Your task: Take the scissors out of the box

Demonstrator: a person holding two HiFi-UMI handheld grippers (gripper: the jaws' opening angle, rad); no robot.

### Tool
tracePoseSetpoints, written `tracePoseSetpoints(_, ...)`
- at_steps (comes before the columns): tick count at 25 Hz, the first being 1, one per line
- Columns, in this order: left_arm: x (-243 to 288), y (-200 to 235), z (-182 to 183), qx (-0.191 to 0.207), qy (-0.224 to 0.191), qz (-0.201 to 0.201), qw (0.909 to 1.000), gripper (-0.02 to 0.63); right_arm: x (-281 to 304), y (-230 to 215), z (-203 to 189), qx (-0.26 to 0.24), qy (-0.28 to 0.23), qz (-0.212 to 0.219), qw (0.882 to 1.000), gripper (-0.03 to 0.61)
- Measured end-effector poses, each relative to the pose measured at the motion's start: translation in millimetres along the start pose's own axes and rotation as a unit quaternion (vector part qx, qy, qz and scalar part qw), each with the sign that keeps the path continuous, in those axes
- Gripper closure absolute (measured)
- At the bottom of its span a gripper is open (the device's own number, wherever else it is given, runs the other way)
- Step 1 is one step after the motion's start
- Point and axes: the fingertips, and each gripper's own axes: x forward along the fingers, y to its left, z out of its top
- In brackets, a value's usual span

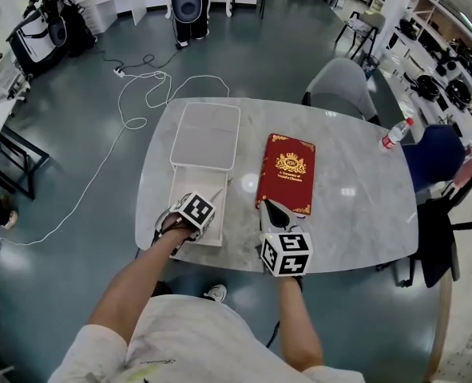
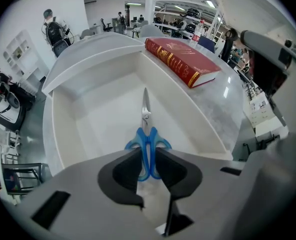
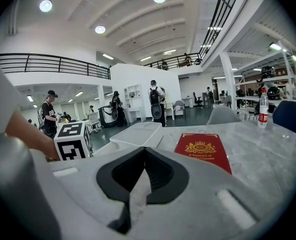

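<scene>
Table (image 1: 355, 214): box (image 1: 180, 190) sits at the near-left, long axis running away from the person. Lid (image 1: 206, 136) lies flat directly behind the box, against its far end. Scissors (image 2: 146, 134) lie on the box floor, blades toward the far end, handles at the near end between the jaws of the left gripper (image 2: 148, 154), which stands over the box's near end. Book (image 1: 287, 172) lies flat to the right of the box, apart from it. Right gripper (image 1: 269, 206) is at the book's near edge. Bottle (image 1: 394, 135) stands upright near the far-right table edge. Chair (image 1: 343, 86) stands behind the table. Cable (image 1: 140, 94) lies on the floor beyond the far-left corner.
</scene>
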Motion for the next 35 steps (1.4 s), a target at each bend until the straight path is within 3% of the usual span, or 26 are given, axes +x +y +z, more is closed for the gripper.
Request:
tracePoseSetpoints(9,-16,3,9,0.008,-0.059,0.010,0.9982,0.534,-5,7,4,0.000,-0.007,-0.005,1.000,0.573)
tracePoseSetpoints(14,-28,7,1,0.004,-0.061,0.003,0.9981,0.534,-4,14,8,-0.003,-0.010,-0.011,1.000,0.573)
tracePoseSetpoints(20,-45,8,-3,0.028,-0.099,-0.012,0.9946,0.534,-1,30,10,-0.008,-0.007,-0.024,1.000,0.573)
tracePoseSetpoints(24,-60,11,-3,0.053,-0.132,-0.022,0.9896,0.534,1,43,13,-0.010,-0.008,-0.040,0.999,0.574)
tracePoseSetpoints(30,-85,20,-10,0.058,-0.178,-0.045,0.9814,0.534,-6,66,24,-0.011,-0.017,-0.068,0.997,0.574)
tracePoseSetpoints(35,-116,31,-6,0.069,-0.236,-0.048,0.9680,0.534,-13,82,29,-0.015,-0.025,-0.093,0.995,0.573)
